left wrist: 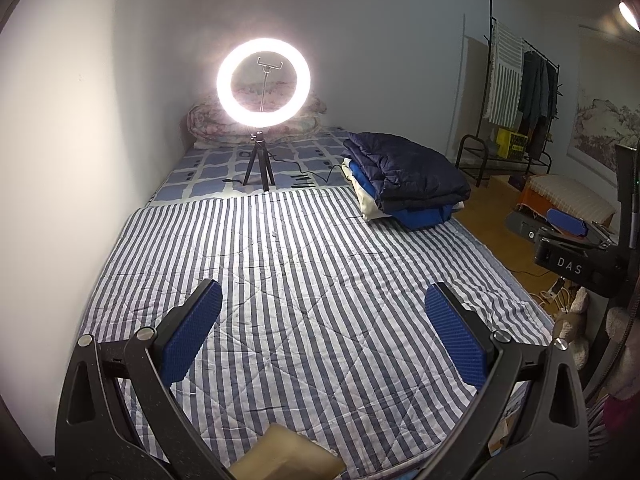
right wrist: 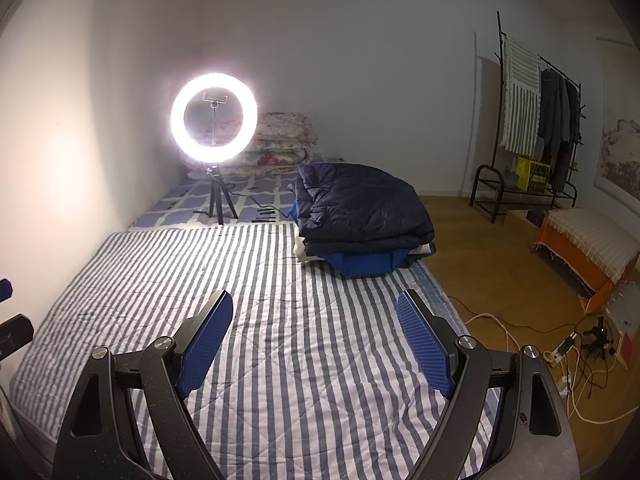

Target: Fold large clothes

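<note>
A stack of folded clothes lies at the bed's far right edge, with a dark navy padded jacket (left wrist: 404,168) on top of a blue garment (left wrist: 424,216) and a cream one. The same stack shows in the right wrist view, jacket (right wrist: 360,204) on top. My left gripper (left wrist: 324,300) is open and empty above the blue-and-white striped quilt (left wrist: 280,272). My right gripper (right wrist: 316,312) is open and empty above the same quilt (right wrist: 168,280). The right gripper also shows at the right edge of the left wrist view (left wrist: 568,236).
A lit ring light on a small tripod (left wrist: 262,88) stands at the far end of the bed, also in the right wrist view (right wrist: 214,116). Floral bedding (right wrist: 280,136) is piled by the wall. A clothes rack (right wrist: 532,128), an orange bench (right wrist: 588,248) and floor cables (right wrist: 576,352) are to the right.
</note>
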The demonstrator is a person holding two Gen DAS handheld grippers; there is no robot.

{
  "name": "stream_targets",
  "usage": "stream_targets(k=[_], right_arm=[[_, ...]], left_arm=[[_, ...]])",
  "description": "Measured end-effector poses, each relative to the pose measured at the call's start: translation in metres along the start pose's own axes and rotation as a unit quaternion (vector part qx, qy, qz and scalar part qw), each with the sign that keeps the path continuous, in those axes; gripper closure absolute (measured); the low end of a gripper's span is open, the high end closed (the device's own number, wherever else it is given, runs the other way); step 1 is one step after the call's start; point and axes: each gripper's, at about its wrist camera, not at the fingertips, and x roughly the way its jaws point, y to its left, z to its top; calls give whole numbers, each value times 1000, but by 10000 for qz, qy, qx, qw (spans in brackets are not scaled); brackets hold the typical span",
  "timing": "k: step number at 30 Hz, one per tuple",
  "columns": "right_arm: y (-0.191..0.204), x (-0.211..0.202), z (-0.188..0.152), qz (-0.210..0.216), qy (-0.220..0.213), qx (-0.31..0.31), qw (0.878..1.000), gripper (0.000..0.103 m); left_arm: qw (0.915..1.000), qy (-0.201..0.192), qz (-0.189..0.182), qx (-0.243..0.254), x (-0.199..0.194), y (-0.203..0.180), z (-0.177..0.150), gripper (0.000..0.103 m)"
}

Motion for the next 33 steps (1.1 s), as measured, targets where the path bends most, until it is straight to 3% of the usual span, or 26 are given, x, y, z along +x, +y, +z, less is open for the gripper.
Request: stream_targets(k=[33], right_arm=[[1, 3, -4, -16, 46, -10, 10000, 19]], left_arm=[[9998, 38, 201, 37, 5, -6, -4, 0]])
